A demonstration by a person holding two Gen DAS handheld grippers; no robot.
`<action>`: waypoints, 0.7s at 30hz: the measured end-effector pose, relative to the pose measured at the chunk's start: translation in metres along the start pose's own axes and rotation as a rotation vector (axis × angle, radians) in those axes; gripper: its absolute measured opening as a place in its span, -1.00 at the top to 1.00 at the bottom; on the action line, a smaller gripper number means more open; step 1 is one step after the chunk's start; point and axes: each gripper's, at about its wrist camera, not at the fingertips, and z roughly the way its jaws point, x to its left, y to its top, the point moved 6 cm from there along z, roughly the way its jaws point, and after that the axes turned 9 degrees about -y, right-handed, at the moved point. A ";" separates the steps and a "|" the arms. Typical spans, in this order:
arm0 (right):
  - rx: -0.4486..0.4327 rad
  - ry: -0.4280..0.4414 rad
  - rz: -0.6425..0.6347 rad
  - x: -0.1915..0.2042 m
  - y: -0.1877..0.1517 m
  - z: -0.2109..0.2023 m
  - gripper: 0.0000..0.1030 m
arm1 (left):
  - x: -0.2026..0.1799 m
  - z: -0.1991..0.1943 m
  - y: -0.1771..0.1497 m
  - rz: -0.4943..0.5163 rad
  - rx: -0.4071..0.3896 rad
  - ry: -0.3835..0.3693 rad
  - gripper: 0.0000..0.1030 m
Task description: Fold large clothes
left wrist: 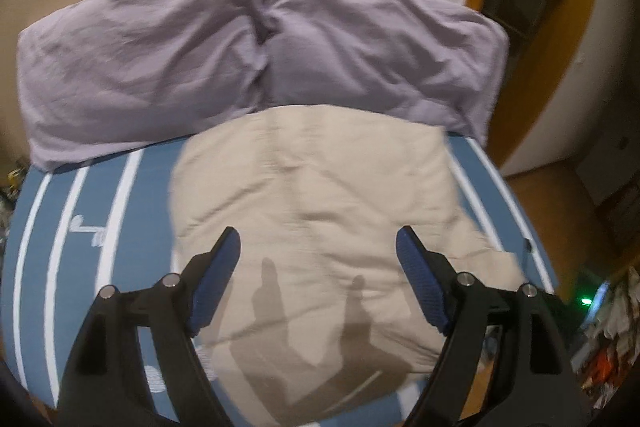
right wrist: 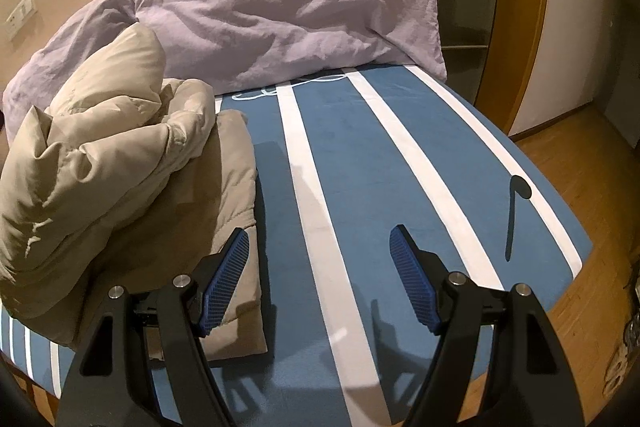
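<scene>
Your left gripper point(left wrist: 318, 247) hangs above the bed with its jaws spread wide and nothing between the blue pads point(left wrist: 216, 287). Directly under and ahead of it lies the beige padded jacket point(left wrist: 316, 195), spread in a broad folded slab on the blue bedcover with white stripes point(left wrist: 72, 227). The shadow of your two fingers falls on the cloth just below the tips, so the tool is clear of the fabric. The picture is slightly blurred. Beyond the jacket, past your fingertips, two lilac pillows point(left wrist: 248, 39) lean against the wall.

Your right gripper point(right wrist: 320, 251) is also spread open and holds nothing. Between its fingers you see only bare bedcover point(right wrist: 360, 167) and one white stripe running away from you. The jacket point(right wrist: 120, 167) sits off to the left of this tool: a flat folded layer lies on the bed, its near corner passing behind your left pad point(right wrist: 224, 283), and a puffy bunched part is heaped on top of it, rising well above the flat layer. Whether that pad touches the cloth cannot be told. The lilac pillows point(right wrist: 280, 7) stand ahead at the far end of the bed, and wooden floor point(right wrist: 580, 187) shows to the right of the mattress edge.
</scene>
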 end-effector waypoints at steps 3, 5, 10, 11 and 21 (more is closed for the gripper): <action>-0.003 0.003 0.012 -0.002 0.002 -0.002 -0.45 | 0.023 0.005 0.000 -0.026 0.004 0.072 -0.56; -0.005 0.007 0.022 -0.004 0.005 -0.002 -0.45 | 0.036 0.009 -0.003 -0.045 0.013 0.107 -0.56; -0.019 0.026 0.046 -0.008 0.017 -0.007 -0.45 | 0.051 0.029 -0.017 -0.081 0.058 0.125 -0.56; -0.023 0.030 0.049 -0.008 0.019 -0.009 -0.45 | 0.050 0.032 -0.020 -0.082 0.060 0.122 -0.56; -0.099 0.124 0.081 -0.001 0.059 -0.040 -0.38 | 0.019 0.064 -0.033 -0.021 0.081 0.112 -0.56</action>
